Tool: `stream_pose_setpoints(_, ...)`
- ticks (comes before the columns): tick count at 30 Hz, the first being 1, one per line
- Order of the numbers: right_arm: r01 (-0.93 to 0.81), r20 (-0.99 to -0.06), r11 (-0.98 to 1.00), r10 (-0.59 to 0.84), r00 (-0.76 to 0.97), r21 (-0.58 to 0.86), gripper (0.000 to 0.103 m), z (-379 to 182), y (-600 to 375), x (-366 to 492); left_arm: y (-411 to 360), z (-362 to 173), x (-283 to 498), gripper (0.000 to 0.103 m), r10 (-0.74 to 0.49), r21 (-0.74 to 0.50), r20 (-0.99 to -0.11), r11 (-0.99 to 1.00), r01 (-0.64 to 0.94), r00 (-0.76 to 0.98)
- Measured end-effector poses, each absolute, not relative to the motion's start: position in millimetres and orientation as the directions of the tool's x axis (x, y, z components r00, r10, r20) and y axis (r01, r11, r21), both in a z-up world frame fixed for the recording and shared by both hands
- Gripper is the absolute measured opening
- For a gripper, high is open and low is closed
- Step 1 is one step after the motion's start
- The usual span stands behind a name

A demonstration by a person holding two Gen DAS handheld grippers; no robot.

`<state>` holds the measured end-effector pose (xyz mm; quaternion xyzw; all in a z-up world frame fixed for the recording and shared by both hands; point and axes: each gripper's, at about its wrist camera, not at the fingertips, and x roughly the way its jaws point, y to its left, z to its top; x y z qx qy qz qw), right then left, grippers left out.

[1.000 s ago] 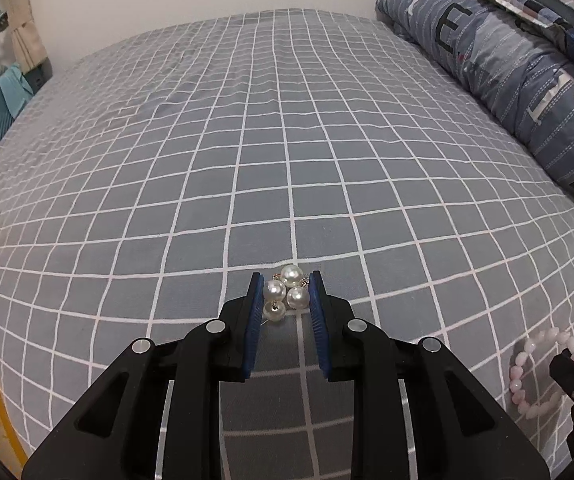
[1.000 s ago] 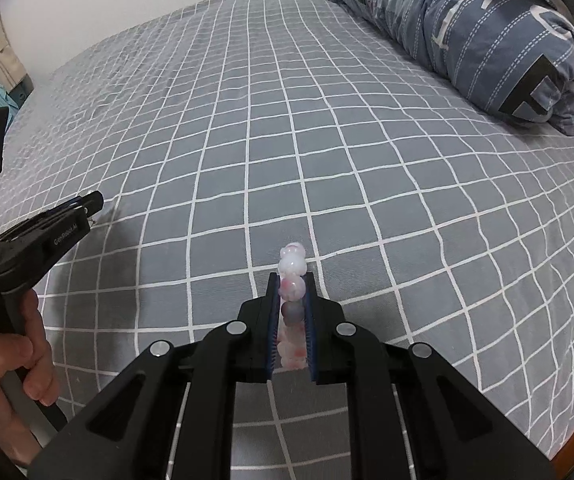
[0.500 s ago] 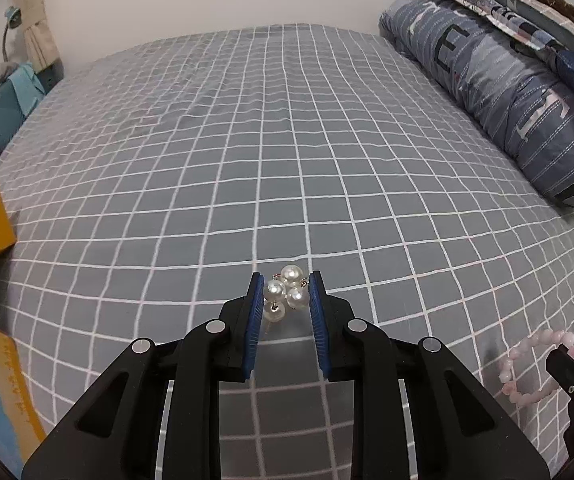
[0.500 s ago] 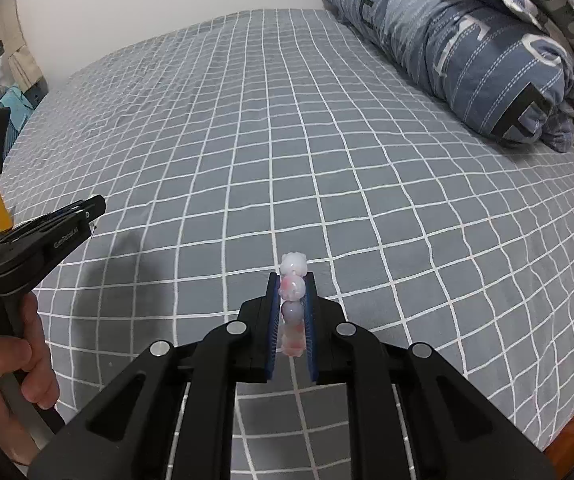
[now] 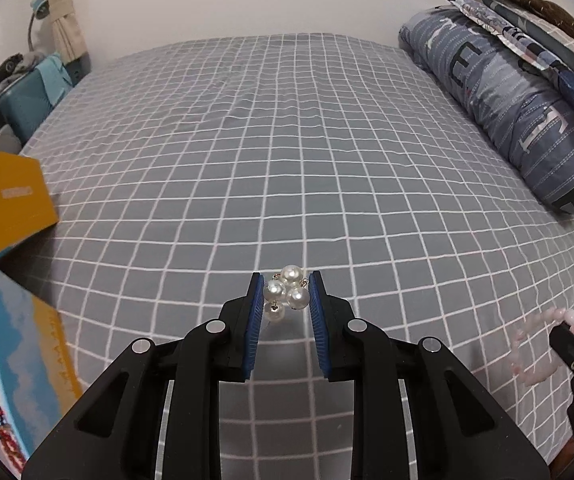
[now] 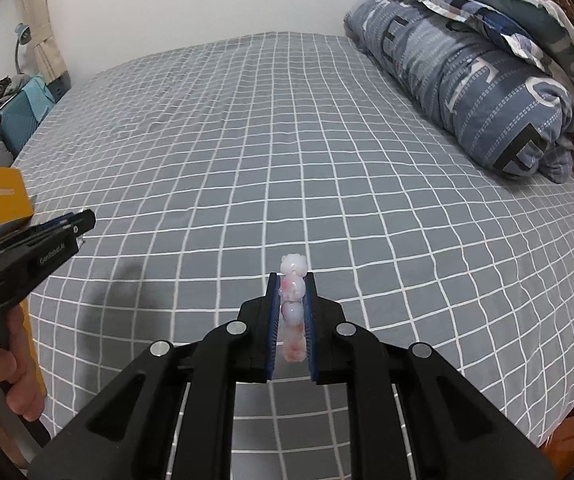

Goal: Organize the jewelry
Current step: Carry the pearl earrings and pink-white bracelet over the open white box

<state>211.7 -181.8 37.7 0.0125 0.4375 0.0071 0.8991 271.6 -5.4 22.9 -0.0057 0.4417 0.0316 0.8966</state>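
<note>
left gripper (image 5: 285,294) jaws clamped on glossy round white pearl cluster (image 5: 285,291), right gripper (image 6: 291,312) jaws pinching smooth pink-white bead bracelet (image 6: 293,308) above grey checked bed (image 5: 287,160)

right gripper (image 6: 292,280) jaws clamped on pink bead bracelet (image 6: 293,312), above grey checked bedspread (image 6: 287,140)

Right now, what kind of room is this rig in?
Most likely a bedroom. A bed with a grey checked sheet fills both views, rolled bedding and pillows are stacked along its right side, and a curtain hangs by the far wall.
</note>
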Motion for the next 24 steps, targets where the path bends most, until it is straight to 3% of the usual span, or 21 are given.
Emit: stream_pose_setpoints(24,-0.192,-0.731,0.98,0.167,0.661,0.05,0.011,72,-88,184,74,56,152,0.023,0.119,0.001,-0.758,0.983,-0.181,0.641)
